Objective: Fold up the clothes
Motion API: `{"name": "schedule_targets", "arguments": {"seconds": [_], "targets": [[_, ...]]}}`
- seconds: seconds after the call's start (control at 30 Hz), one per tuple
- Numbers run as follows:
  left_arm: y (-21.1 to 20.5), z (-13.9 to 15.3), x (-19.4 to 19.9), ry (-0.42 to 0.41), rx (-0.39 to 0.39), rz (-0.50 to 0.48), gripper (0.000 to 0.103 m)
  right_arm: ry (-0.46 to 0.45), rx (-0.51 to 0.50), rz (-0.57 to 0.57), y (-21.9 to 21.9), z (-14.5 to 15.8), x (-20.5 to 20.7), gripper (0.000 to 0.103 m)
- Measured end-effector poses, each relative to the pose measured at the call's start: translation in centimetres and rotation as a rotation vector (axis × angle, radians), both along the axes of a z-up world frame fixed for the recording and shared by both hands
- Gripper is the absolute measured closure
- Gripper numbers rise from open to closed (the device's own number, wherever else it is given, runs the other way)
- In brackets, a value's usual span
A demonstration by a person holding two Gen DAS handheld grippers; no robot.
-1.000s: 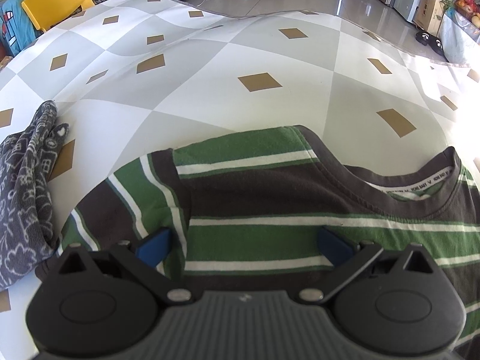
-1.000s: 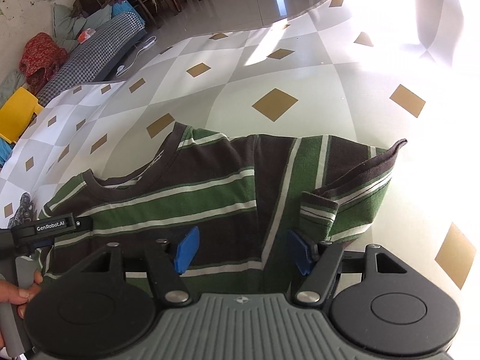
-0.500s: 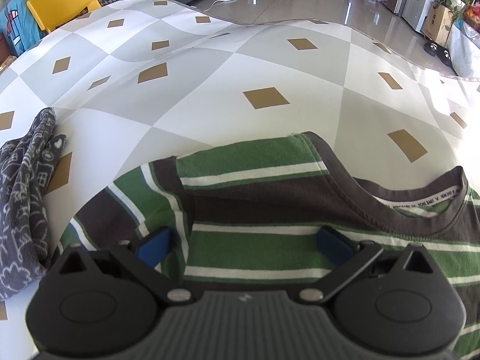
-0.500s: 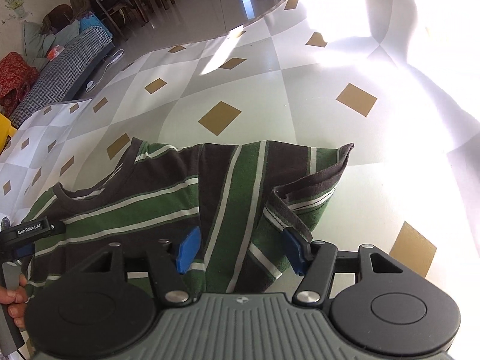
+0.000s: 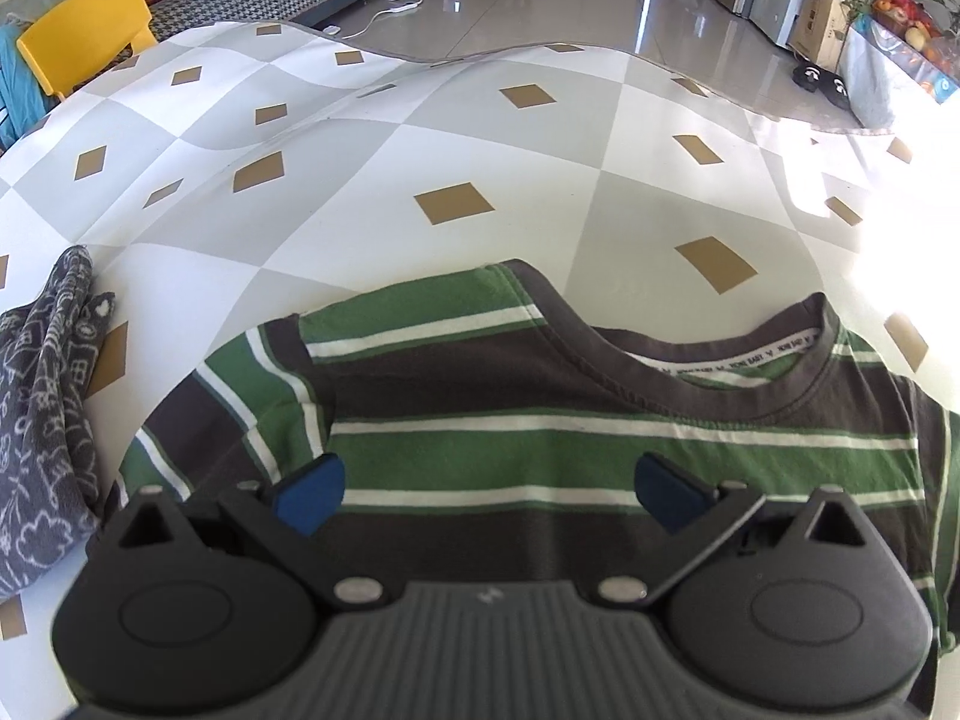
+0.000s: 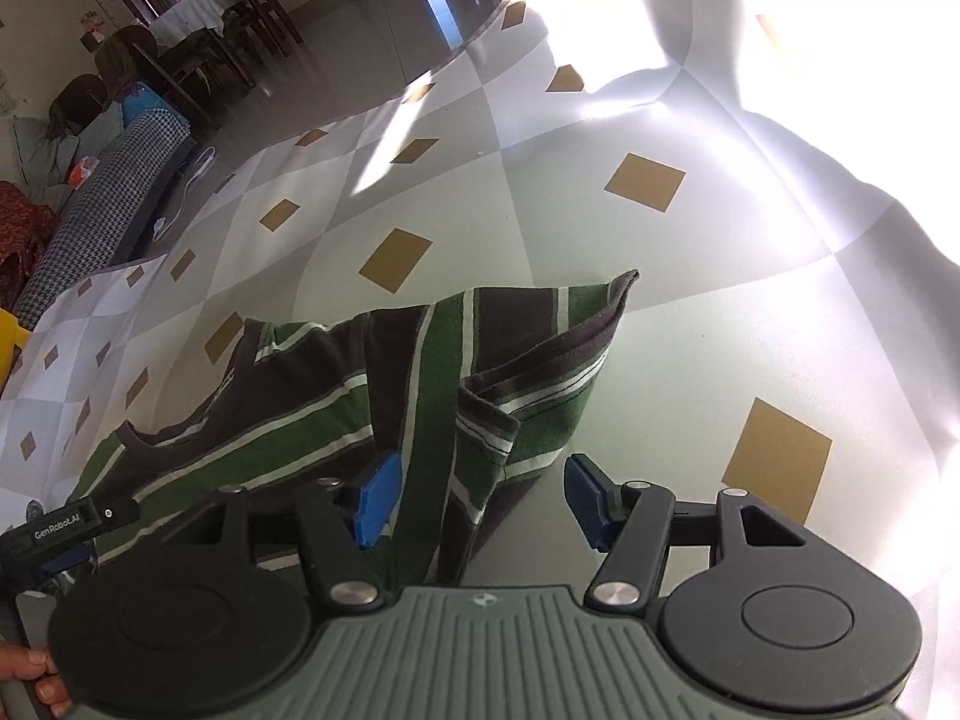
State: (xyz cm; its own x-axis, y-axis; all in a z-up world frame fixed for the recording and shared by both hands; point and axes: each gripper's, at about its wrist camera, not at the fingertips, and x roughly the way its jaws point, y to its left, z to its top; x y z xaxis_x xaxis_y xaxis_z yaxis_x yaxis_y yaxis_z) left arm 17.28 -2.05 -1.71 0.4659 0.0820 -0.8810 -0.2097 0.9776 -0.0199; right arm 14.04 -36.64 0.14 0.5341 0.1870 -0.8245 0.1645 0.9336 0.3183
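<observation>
Lifting higher than before, the right claw (image 6: 477, 498) stays wide open over the striped shirt's (image 6: 420, 396) folded sleeve; the left claw (image 5: 489, 489), also wide open, holds nothing, and only its view shows the grey cloth (image 5: 42, 408).

My right gripper (image 6: 477, 498), jaws apart, straddles a raised fold of the striped T-shirt (image 6: 432, 372) on the checkered worktop (image 6: 690, 312)

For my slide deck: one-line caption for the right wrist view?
Open right gripper poised over the folded sleeve of a striped T-shirt on a checked tablecloth.
</observation>
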Motion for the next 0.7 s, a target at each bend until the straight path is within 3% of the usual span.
{"name": "schedule_targets", "arguments": {"seconds": [0.13, 0.33, 0.5, 0.6, 0.7], "targets": [[-1.1, 0.2, -1.1, 0.032, -0.018, -0.055, 0.0, -0.004, -0.018, 0.002, 0.7, -0.4, 0.4, 0.045], [-2.0, -0.2, -2.5, 0.097, -0.065, -0.124, 0.0, 0.004, -0.059, -0.007, 1.2, -1.4, 0.9, 0.056], [-2.5, -0.7, -3.6, 0.13, -0.041, -0.175, 0.0, -0.008, -0.08, -0.02, 1.1, -1.7, 0.9, 0.082], [-2.3, -1.6, -4.1, 0.164, -0.044, -0.181, 0.0, -0.013, -0.082, -0.017, 1.2, -1.6, 0.9, 0.089], [-2.3, -2.1, -4.5, 0.139, -0.011, -0.193, 0.0, -0.032, -0.108, -0.007, 1.7, -1.3, 0.9, 0.091]]}}
